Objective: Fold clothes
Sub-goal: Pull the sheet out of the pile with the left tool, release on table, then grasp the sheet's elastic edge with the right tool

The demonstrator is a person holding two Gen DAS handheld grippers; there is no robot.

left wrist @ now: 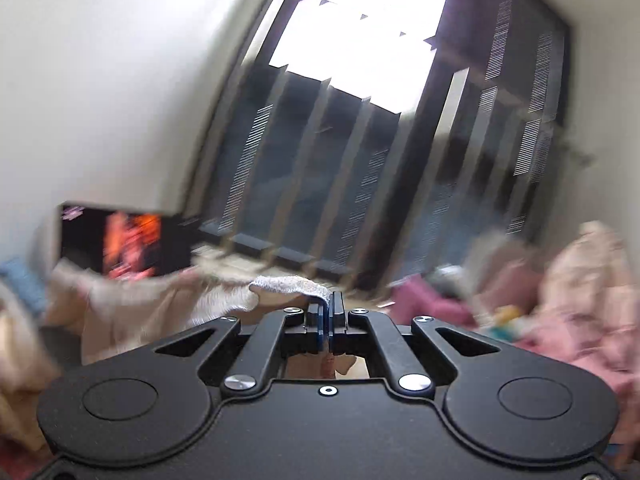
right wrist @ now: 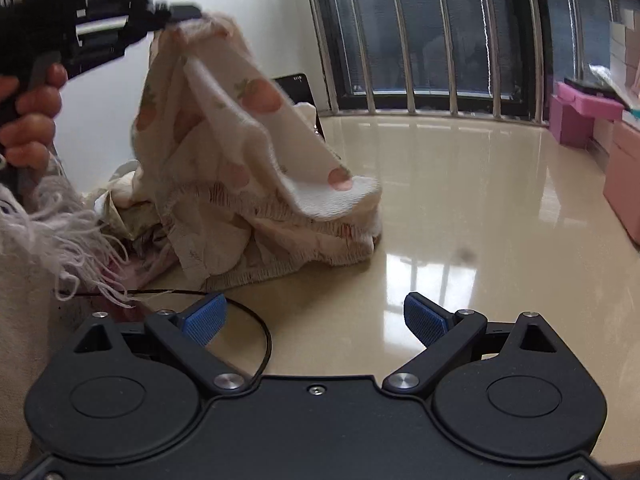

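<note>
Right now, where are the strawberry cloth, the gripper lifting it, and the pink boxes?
strawberry cloth (right wrist: 256, 128): right wrist view, on its raised printed fold.
left gripper (right wrist: 182, 14): right wrist view, at the shut tips pinching the cloth's top edge.
pink boxes (right wrist: 576, 114): right wrist view, on the front box's face.

A barred window (right wrist: 432, 36) in a white wall (right wrist: 256, 20) reflects on the glossy beige surface (right wrist: 460, 208).

Left tool (right wrist: 182, 14) lifting garment (right wrist: 240, 152), right tool (right wrist: 316, 320) empty
</note>
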